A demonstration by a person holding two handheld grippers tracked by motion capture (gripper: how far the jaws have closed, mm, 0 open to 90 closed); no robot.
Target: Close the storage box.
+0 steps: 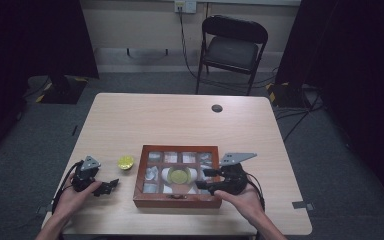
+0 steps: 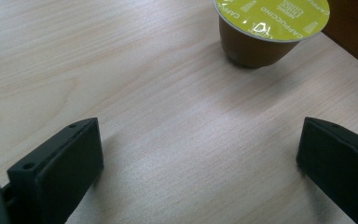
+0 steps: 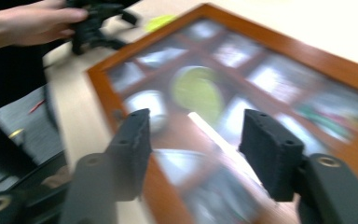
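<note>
Left of the wooden box, the left gripper rests on the table, jaws spread and empty, with a yellow-lidded capsule just beyond it. Another capsule sits on the box's glass lid. At the box's right edge the right gripper hovers, jaws apart, holding nothing.

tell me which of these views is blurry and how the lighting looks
Right gripper view: motion-smeared, the wooden glass-lidded compartment box and the yellow-green capsule inside it are soft, with a bright glare streak on the glass. Left gripper view: sharp, the brown coffee capsule with yellow foil lid casts a soft shadow. High view: dim, dark surroundings, pale wooden table evenly lit.
</note>
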